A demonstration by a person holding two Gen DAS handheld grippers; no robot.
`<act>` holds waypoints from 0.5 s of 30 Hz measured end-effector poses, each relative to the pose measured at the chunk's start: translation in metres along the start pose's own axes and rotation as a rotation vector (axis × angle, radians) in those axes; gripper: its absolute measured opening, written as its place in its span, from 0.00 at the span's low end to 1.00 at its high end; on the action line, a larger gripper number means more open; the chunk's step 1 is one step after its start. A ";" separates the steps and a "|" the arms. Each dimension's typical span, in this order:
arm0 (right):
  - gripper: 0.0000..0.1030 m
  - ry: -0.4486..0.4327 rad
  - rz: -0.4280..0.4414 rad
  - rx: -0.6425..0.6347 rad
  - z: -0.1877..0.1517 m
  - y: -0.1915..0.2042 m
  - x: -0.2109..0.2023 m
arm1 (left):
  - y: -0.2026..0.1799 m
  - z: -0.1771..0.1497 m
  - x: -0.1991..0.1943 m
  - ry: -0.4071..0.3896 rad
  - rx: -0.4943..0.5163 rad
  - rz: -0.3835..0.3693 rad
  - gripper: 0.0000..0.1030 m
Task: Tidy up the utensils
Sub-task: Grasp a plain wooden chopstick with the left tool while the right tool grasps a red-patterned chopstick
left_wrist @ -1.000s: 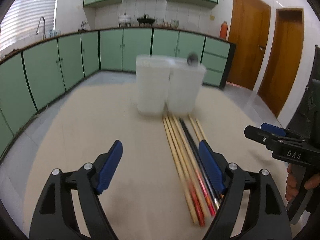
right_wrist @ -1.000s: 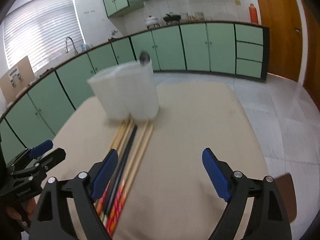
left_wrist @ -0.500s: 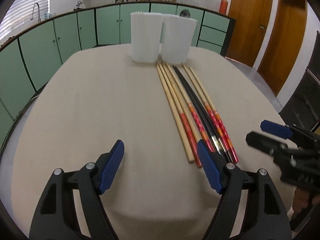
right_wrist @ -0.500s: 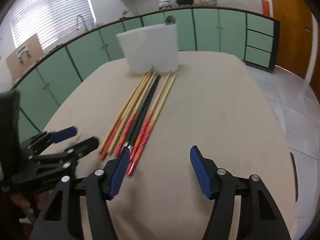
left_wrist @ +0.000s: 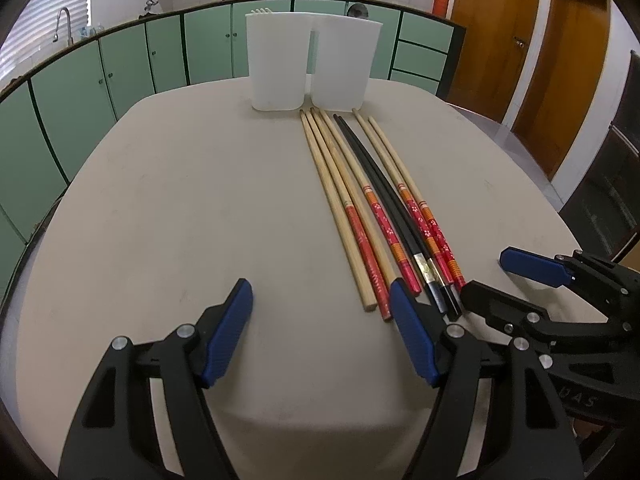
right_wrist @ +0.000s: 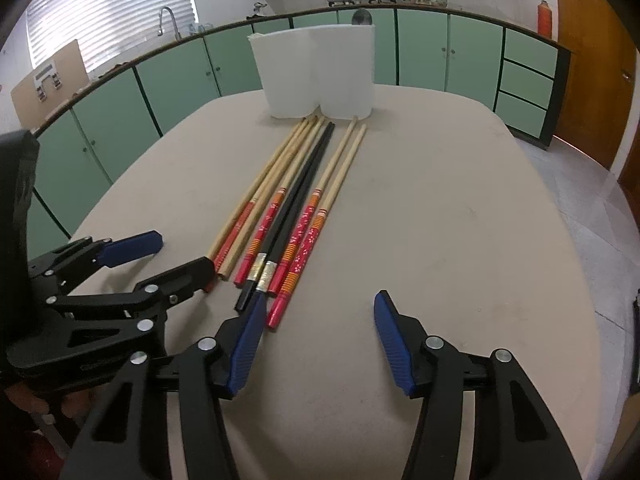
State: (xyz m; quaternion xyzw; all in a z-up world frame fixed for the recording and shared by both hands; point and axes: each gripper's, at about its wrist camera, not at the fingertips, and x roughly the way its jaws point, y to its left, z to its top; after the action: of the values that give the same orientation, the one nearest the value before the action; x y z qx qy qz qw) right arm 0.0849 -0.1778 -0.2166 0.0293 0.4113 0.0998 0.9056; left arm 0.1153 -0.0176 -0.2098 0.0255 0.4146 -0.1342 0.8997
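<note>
Several chopsticks lie side by side on the beige table, wooden ones with red ends and a black pair. Their far tips point at two white utensil holders at the table's far end, also in the right wrist view. My left gripper is open and empty above the near edge, just left of the chopsticks' near ends. My right gripper is open and empty, just right of those ends. Each gripper shows in the other's view, the right and the left.
The round beige table stands in a kitchen with green cabinets behind. A spoon-like head and fork tines stick out of the holders. Wooden doors are at the right.
Both grippers have pulled back from the holders toward the table's near edge. The whole length of the chopsticks has come into view. Both grippers stay open.
</note>
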 end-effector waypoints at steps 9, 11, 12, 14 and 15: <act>0.53 -0.004 0.011 -0.003 0.000 0.004 0.001 | 0.003 -0.001 -0.003 -0.009 -0.029 0.018 0.61; 0.52 -0.005 -0.006 -0.019 -0.001 0.006 0.002 | 0.003 -0.001 -0.003 -0.007 -0.027 0.024 0.61; 0.51 -0.004 -0.021 -0.033 -0.002 0.007 0.003 | 0.002 -0.001 -0.003 -0.008 -0.026 0.026 0.60; 0.49 -0.010 -0.053 -0.048 -0.003 0.006 0.002 | 0.004 0.000 -0.004 -0.010 -0.029 0.037 0.58; 0.49 -0.011 -0.061 -0.036 -0.003 0.002 0.002 | 0.005 0.000 -0.004 -0.010 -0.035 0.044 0.58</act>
State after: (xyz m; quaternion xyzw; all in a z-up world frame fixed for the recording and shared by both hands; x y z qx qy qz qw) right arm 0.0833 -0.1756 -0.2195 0.0012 0.4051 0.0791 0.9108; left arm 0.1140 -0.0115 -0.2073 0.0185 0.4117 -0.1071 0.9048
